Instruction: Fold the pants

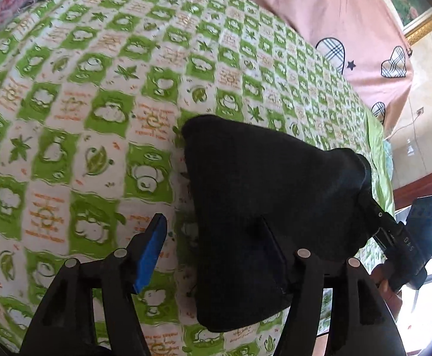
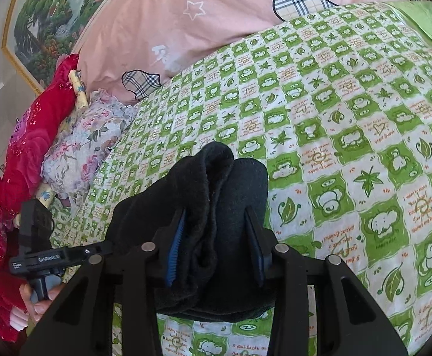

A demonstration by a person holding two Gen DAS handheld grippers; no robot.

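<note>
The black pants (image 1: pixel 260 195) are a thick folded bundle hanging just over the bed. In the right wrist view the pants (image 2: pixel 216 225) bunch between both blue pads (image 2: pixel 174 249), and my right gripper (image 2: pixel 216 237) is shut on them. My left gripper (image 1: pixel 213 225) is open. Its blue pad (image 1: pixel 152 252) stands apart from the cloth, with bed cover showing in the gap. Its other finger is hidden behind the bundle. My right gripper (image 1: pixel 379 216) bites the bundle's right end in the left wrist view.
A green and white checked bed cover (image 2: pixel 349 118) spreads under everything. A pink quilt (image 2: pixel 216 20) with hearts lies at the head, a floral pillow (image 2: pixel 82 148) and a red garment (image 2: pixel 38 124) to the left. A hand (image 2: pixel 35 299) holds the left tool's handle.
</note>
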